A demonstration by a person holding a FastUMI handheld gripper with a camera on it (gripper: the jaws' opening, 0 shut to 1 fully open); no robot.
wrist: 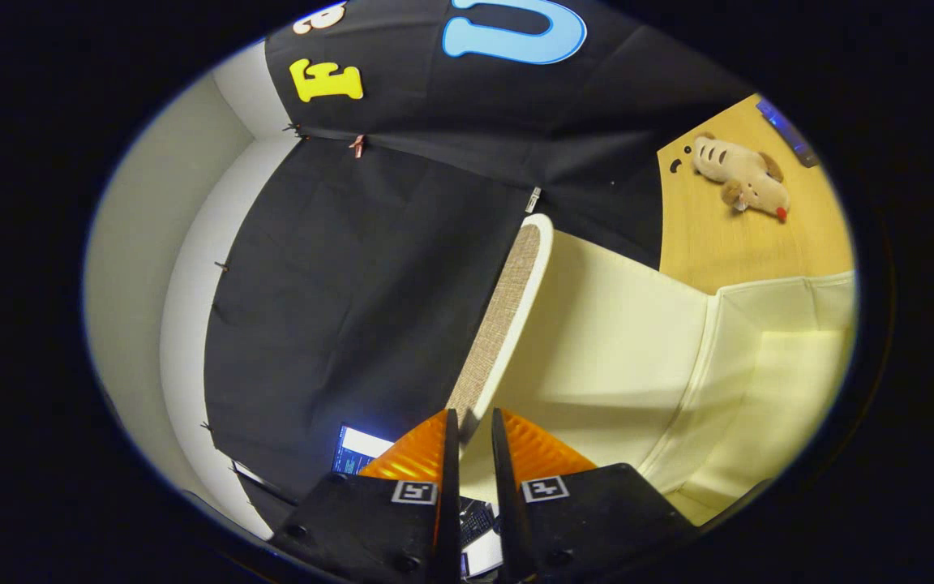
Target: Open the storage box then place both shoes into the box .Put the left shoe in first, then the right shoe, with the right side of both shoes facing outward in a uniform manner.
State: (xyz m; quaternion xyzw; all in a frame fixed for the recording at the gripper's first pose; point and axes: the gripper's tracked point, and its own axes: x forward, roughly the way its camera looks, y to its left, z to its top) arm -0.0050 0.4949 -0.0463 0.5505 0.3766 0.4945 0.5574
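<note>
Gripper point(473, 422) fingers pinch the storage box lid point(507, 316) edge at centre frame, box interior point(621, 365) open lower right. Thin hold: the lid could slip and drop closed.

The storage box's lid point(507, 316) shows a coarse woven, matt outer face edged in smooth cream trim, its inside lined with plain cream cloth. The box point(767, 381) itself is soft cream fabric with stitched seams. The gripper point(475, 430), its ribbed fingers point(414, 454) drawn close about the lid's edge, looks like moulded plastic. A plush toy point(739, 178) lies on a smooth wood-grain table point(718, 235).
</note>
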